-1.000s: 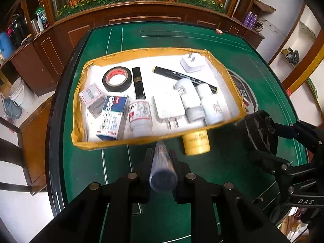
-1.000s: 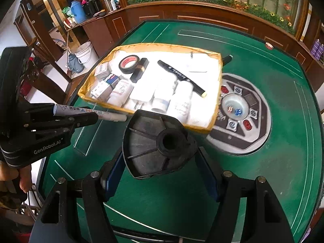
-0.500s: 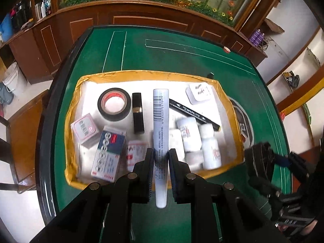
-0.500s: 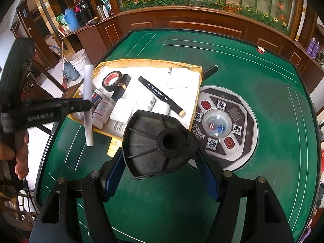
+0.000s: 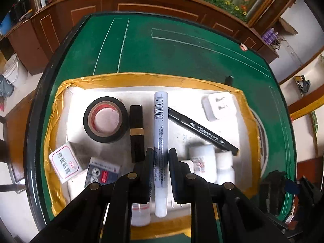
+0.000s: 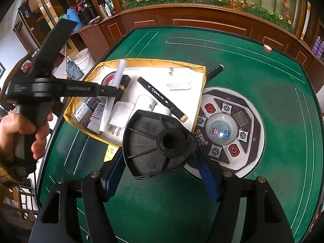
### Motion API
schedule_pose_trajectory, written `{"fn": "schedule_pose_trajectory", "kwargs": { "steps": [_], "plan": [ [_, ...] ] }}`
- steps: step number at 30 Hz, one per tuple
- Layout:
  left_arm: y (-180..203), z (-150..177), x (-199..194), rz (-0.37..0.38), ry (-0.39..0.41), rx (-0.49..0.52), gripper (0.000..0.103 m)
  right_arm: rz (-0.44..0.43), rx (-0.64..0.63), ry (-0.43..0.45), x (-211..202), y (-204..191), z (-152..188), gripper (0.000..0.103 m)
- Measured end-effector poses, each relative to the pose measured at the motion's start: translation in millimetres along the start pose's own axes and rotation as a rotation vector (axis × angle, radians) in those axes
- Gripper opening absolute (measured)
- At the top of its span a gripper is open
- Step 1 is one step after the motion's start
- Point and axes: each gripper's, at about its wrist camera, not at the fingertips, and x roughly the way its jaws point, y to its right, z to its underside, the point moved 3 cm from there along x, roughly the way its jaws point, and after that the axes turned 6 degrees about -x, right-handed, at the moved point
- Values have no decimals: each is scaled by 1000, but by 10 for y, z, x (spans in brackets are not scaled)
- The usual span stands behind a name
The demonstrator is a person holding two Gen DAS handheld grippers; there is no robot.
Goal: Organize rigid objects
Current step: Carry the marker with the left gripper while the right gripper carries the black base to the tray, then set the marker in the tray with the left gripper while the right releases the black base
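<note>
My left gripper [image 5: 161, 160] is shut on a grey-white marker pen [image 5: 161, 125], held above the yellow-rimmed tray [image 5: 141, 77]. The right wrist view shows that same marker pen [image 6: 113, 93] over the tray's left half, clamped by the left gripper [image 6: 116, 90]. In the tray lie a roll of black tape [image 5: 105, 119], a black lipstick tube [image 5: 136, 131], a black marker [image 5: 202, 130], a white plug [image 5: 219, 106], white bottles [image 5: 202, 158] and small boxes [image 5: 64, 163]. My right gripper [image 6: 160, 151] is shut on a black ribbed plastic part [image 6: 158, 143], near the tray's front right corner.
The tray sits on a green felt table [image 6: 253, 64] with a round dice control panel [image 6: 222, 131] to its right. A black pen [image 6: 214, 69] lies outside the tray's far corner. A yellow roll [image 6: 110, 151] rests by the near rim. A person's hand [image 6: 22, 131] holds the left gripper.
My left gripper has carried the marker pen from in front of the tray to above its middle, and the pen now points along the tray. The right gripper with the black part drifted slightly.
</note>
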Motion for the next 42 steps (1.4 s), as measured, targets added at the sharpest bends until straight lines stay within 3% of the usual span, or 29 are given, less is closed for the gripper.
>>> {"fn": "schedule_pose_trajectory", "kwargs": {
  "steps": [8,17,27,37,42],
  "plan": [
    [-121,14,105,-28,-25,-2,14,34,-27,-12,60,153,-197,68],
    [-135,39,92,-41,-22,22,14,6,-36,-62,391,167,-624,68],
    [-328,77,54,0,-15,-55,15,-145,-123,-60,780,-336,-1017,68],
    [-288,64,70,-10,-7,-37,15,-119,-200,-113,1182,-348,-986,68],
    [-293,77,67,-10,-6,-33,15,-22,-293,-124,1239,-387,-1003,65]
  ]
}}
